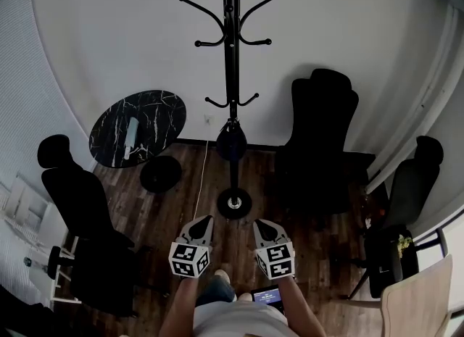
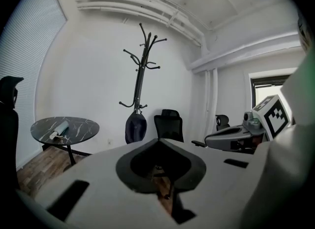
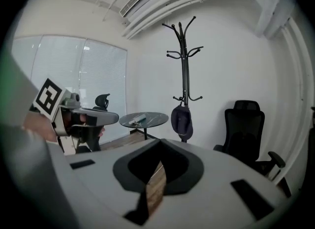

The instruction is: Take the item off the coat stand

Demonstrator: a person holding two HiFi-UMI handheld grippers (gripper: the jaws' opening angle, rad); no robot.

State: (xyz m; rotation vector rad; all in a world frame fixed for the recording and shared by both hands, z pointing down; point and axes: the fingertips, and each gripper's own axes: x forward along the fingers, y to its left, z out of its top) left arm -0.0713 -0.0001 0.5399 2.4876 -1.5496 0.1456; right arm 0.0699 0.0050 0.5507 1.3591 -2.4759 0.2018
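Note:
A black coat stand (image 1: 230, 75) rises by the white wall, its round base (image 1: 233, 203) on the wooden floor. A dark cap-like item (image 1: 230, 142) hangs from one of its lowest hooks. The same item (image 2: 135, 127) shows in the left gripper view, and in the right gripper view it (image 3: 182, 121) hangs well beyond the jaws. My left gripper (image 1: 205, 221) and right gripper (image 1: 261, 225) are held side by side short of the base, both pointing at the stand. Both are shut and hold nothing. The shut left gripper (image 2: 158, 140) and shut right gripper (image 3: 160, 141) each show bare floor past their tips.
A round black marble table (image 1: 138, 127) with a pale rolled object (image 1: 131, 136) stands left of the stand. Black office chairs sit at the right (image 1: 322, 132), left (image 1: 80, 198) and far right (image 1: 406, 190). A light wooden chair (image 1: 420, 299) is at the lower right.

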